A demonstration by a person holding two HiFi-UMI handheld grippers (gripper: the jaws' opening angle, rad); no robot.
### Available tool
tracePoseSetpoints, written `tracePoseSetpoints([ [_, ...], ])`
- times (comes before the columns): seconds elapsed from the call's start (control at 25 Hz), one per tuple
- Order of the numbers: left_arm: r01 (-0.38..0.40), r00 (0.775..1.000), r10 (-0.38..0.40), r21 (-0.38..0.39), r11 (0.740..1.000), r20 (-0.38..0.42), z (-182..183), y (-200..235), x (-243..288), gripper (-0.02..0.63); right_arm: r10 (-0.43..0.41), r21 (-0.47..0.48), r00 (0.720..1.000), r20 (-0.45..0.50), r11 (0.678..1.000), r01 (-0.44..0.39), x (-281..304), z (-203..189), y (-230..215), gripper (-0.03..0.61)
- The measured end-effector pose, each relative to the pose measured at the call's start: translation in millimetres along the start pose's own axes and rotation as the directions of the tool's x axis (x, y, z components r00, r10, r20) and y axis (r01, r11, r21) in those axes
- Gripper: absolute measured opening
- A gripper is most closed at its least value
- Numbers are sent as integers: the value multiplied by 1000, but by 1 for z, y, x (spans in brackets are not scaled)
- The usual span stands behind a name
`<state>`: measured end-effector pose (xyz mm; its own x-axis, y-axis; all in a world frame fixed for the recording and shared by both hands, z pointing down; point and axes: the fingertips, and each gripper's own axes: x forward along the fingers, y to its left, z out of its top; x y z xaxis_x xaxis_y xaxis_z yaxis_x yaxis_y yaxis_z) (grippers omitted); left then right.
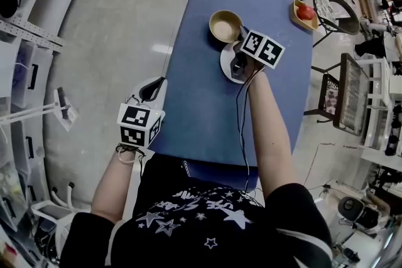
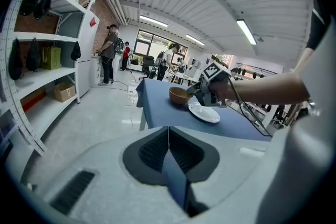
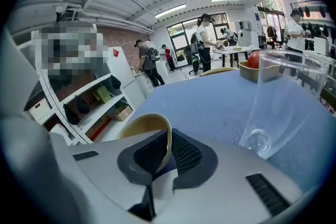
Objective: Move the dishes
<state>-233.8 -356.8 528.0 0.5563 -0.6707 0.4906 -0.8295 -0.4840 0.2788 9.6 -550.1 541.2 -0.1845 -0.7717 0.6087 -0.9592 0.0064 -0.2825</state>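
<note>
Left gripper (image 2: 172, 165) hangs shut and empty, off the left near edge of the blue table (image 1: 207, 103). On the table's far part sits a tan bowl (image 1: 225, 25). The right gripper (image 3: 164, 152) is clamped on the bowl's near rim, one pad inside and one outside. Beneath that gripper, just right of the bowl, lies a white plate (image 1: 226, 64). A clear glass (image 3: 278, 102) stands close by. Far right is a tray (image 1: 300, 17) with a red fruit (image 1: 306, 11). A one-edge hold will probably let the bowl tip, so grip firmly, lift straight up, and steer clear of plate and glass.
</note>
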Motion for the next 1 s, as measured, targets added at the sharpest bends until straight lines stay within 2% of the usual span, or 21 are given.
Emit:
tracePoseSetpoints([
  [0.08, -3, 1000, 3, 0, 1000, 2, 0, -1, -2, 20, 6, -27, 1000, 8, 1000, -6, -1, 1, 2, 50],
  [0.16, -9, 1000, 9, -2, 1000, 7, 1, -3, -4, 20, 16, -47, 1000, 13, 999, -15, -3, 2, 5, 111],
  [0.36, -19, 999, 19, -11, 1000, 28, 6, -10, -14, 20, 32, -65, 999, 20, 997, -31, -19, 3, 13, 129],
  [0.52, -28, 998, 28, -3, 1000, 58, 17, -23, -22, 20, 64, -76, 997, 30, 995, -62, -43, 4, 20, 129],
  [0.72, -40, 994, 39, 13, 999, 98, 34, -50, -35, 20, 132, -134, 989, 69, 983, -122, -93, 14, 30, 127],
  [1.0, -45, 988, 39, 43, 998, 147, 49, -98, -45, 20, 186, -251, 974, 126, 956, -151, -160, 21, 18, 56],
])
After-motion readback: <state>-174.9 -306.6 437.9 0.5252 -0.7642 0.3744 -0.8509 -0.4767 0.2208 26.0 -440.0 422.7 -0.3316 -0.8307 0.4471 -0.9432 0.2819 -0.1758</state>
